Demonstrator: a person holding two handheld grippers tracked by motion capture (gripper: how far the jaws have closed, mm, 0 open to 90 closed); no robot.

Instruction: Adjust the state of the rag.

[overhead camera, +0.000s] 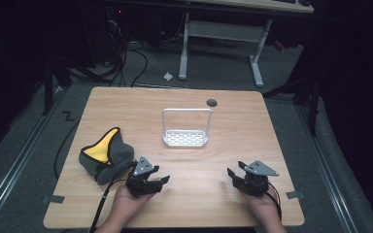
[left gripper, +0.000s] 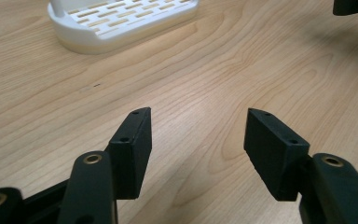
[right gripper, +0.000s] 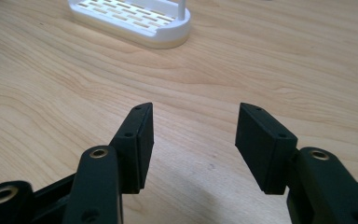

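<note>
- Work has not begun, as I judge it from the high view — the grey-and-yellow cap [overhead camera: 105, 154] lies untouched left of the white rack [overhead camera: 185, 138], and the rack stands bare. My left gripper [overhead camera: 161, 180] rests just beside the cap, on its rack-facing side; my right gripper [overhead camera: 232, 173] sits well apart, right of the rack.
- Left gripper view: my left gripper [left gripper: 196, 135] has its jaws spread wide over bare table [left gripper: 205, 84], nothing between them — the rack [left gripper: 121, 23] lies ahead.
- Right gripper view: my right gripper [right gripper: 193, 133] gapes likewise, holding nothing, the rack [right gripper: 135, 21] ahead.
</note>
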